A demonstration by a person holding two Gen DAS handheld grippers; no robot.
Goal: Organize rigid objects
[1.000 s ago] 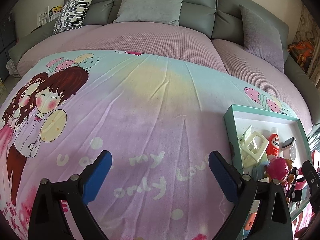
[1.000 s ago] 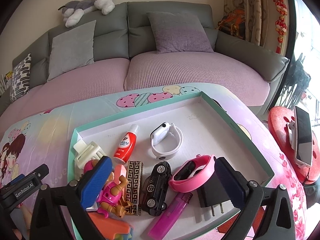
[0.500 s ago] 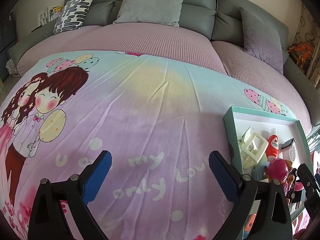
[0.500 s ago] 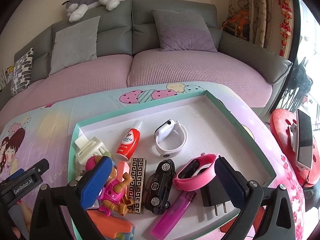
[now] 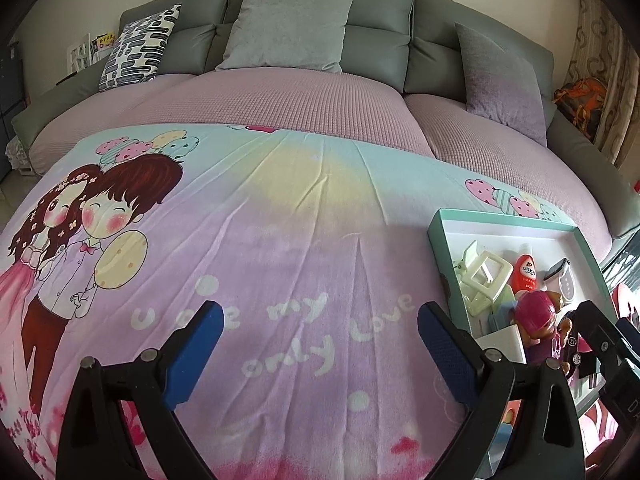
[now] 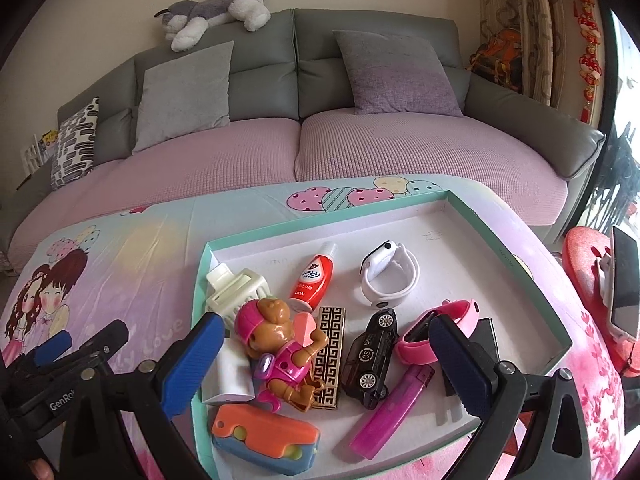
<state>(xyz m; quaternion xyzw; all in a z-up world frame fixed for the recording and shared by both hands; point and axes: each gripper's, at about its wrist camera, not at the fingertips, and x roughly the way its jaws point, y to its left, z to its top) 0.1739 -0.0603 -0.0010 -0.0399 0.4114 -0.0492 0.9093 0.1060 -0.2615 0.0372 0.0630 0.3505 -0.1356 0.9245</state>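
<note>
cartoon blanket (image 5: pixel 304 240) (wrinkled), teal tray (image 6: pixel 524 280)

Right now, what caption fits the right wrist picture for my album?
Open right tool above a teal box of small things, puppy toy nearest.

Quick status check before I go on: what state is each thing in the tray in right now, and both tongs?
left tongs: open, empty, over the blanket
right tongs: open, empty, above the tray
tray: open-topped, on the blanket
red tube: capped, lying flat
white watch: strap looped shut
pink band: strap looped, lying on its side
toy car: on its wheels
pup figure: lying on its back
purple lighter: lying flat
</note>
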